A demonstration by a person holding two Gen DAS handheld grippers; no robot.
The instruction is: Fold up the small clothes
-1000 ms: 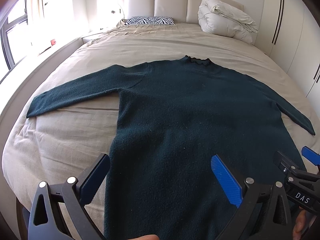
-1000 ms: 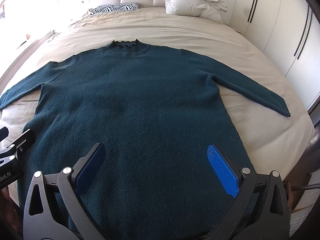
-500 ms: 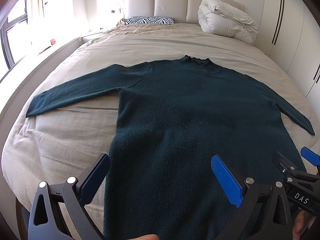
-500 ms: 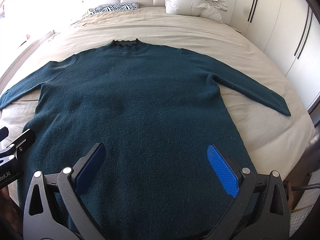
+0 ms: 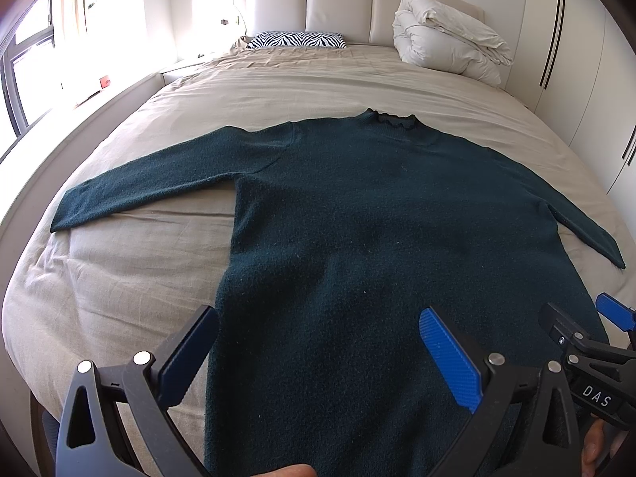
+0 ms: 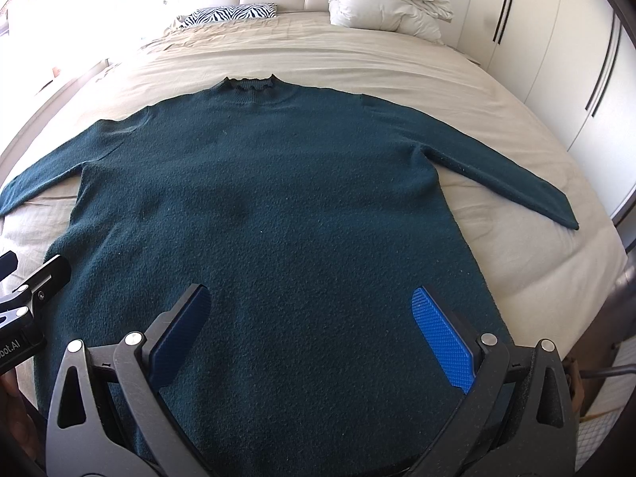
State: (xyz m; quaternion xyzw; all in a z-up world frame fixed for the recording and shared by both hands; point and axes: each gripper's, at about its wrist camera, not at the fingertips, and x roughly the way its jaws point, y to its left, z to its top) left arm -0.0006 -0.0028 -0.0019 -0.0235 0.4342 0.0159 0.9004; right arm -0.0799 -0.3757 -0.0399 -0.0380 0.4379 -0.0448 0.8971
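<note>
A dark green sweater [image 5: 377, 246] lies flat and face-up on the beige bed sheet [image 5: 119, 278], collar toward the headboard [image 5: 342, 4] and both sleeves spread outward, a layout judged to expose every edge before the first fold. The left gripper [image 5: 318, 353] hovers over the hem's left portion, fingers spread wide, gripping nothing; contact with the knit cannot be confirmed. The right gripper [image 6: 310, 334] sits above the hem's right portion, likewise wide apart and empty, so folding appears not yet begun.
</note>
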